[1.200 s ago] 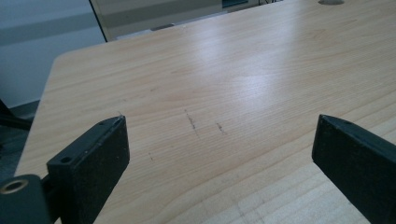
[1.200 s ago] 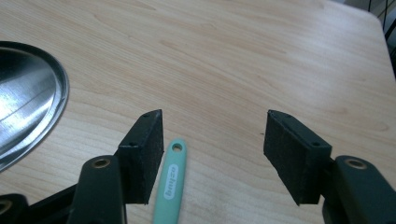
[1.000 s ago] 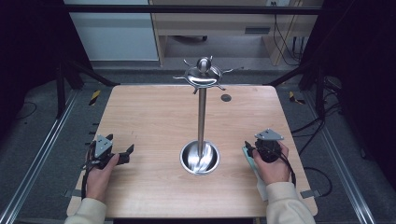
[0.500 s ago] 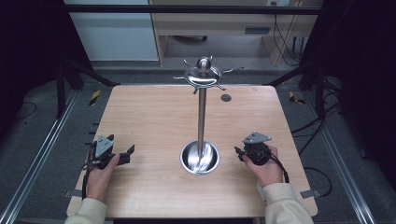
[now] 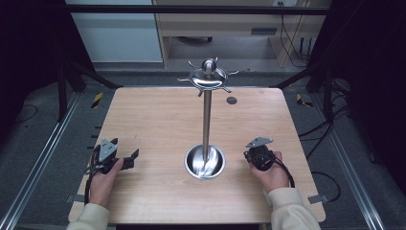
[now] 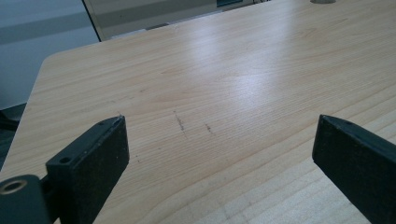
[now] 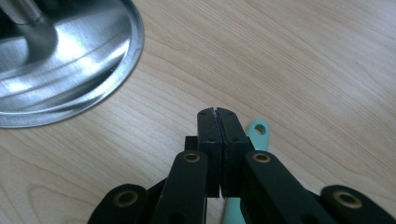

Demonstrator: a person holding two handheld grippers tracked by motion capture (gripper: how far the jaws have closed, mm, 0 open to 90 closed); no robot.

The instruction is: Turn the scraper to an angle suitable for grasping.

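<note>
A steel stand (image 5: 207, 112) with a round dish base (image 5: 205, 163) and a hooked top rises mid-table; its base (image 7: 60, 70) lies up and left of my right gripper. My right gripper (image 5: 248, 155) rests just right of that base. Its jaws (image 7: 217, 112) have just been closing and now meet, with nothing visible between the tips. A teal handle with a hole (image 7: 258, 129) lies on the wood under its right jaw; I cannot tell if they touch. My left gripper (image 5: 131, 159) sits at the table's left, open (image 6: 219, 154) over bare wood.
The wooden table (image 5: 158, 120) has a small round grommet (image 5: 231, 100) behind the stand. Metal frame rails run along both sides on the floor, and a cabinet stands beyond the far edge.
The right gripper has shifted left toward the stand's base and its jaws have come together. The teal piece seen beside it earlier is now hidden under it. The left hand stayed put.
</note>
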